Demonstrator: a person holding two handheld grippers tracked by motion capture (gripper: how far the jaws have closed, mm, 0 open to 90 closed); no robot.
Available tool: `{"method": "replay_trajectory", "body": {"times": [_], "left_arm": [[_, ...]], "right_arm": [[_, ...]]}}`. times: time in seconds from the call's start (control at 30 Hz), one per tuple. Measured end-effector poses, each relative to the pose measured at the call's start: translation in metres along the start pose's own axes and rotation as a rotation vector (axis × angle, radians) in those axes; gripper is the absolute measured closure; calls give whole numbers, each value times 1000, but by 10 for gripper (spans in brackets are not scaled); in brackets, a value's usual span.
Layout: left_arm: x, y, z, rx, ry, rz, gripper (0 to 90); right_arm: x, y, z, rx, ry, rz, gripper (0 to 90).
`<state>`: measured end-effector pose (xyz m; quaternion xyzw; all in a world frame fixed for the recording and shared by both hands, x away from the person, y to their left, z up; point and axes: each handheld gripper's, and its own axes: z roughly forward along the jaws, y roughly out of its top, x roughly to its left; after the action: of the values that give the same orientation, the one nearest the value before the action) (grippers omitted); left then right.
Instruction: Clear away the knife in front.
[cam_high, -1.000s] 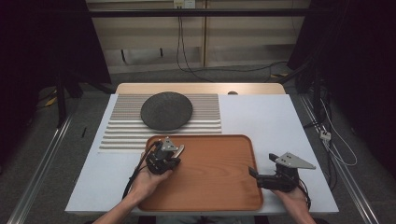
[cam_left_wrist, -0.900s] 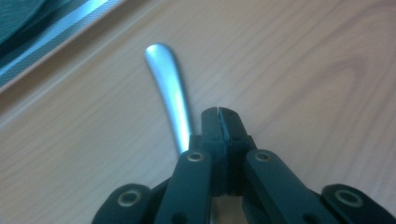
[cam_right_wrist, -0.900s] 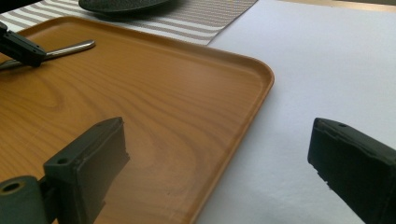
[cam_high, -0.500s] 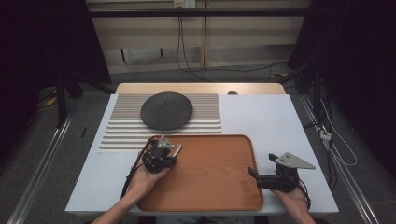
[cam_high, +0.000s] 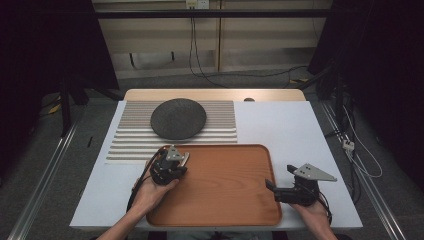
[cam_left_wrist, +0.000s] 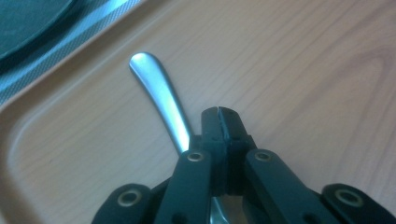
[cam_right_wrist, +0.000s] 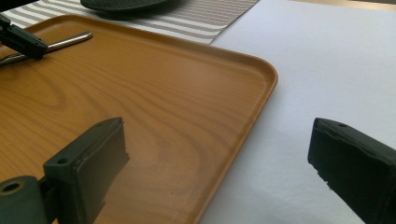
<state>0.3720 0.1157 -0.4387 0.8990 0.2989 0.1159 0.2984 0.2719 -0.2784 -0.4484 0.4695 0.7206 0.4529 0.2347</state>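
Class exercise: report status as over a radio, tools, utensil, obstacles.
Left tool shut on metal utensil handle, over wooden tray. Right tool open at tray's right edge. Nothing in the way.

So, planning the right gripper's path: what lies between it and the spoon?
Bare tray wood, seen in the high view, separates the right gripper from the spoon.

left gripper (cam_left_wrist: 218, 112): black fingers, brass screws | right gripper (cam_high: 270, 185): black, grey three-cornered plate, cable
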Motion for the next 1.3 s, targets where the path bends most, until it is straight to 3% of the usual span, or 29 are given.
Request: {"method": "replay_trajectory", "body": {"times": [0.33, 0.43, 1.3], "left_arm": [[6, -2, -2, 5, 6, -45, 900], [8, -2, -3, 13, 9, -34, 900], [26, -14, -14, 31, 30, -101, 900]], "right_arm": [[0, 0, 0, 0, 0, 3, 43], [0, 0, 0, 1, 0, 1, 43], [0, 0, 0, 1, 1, 4, 43]]}}
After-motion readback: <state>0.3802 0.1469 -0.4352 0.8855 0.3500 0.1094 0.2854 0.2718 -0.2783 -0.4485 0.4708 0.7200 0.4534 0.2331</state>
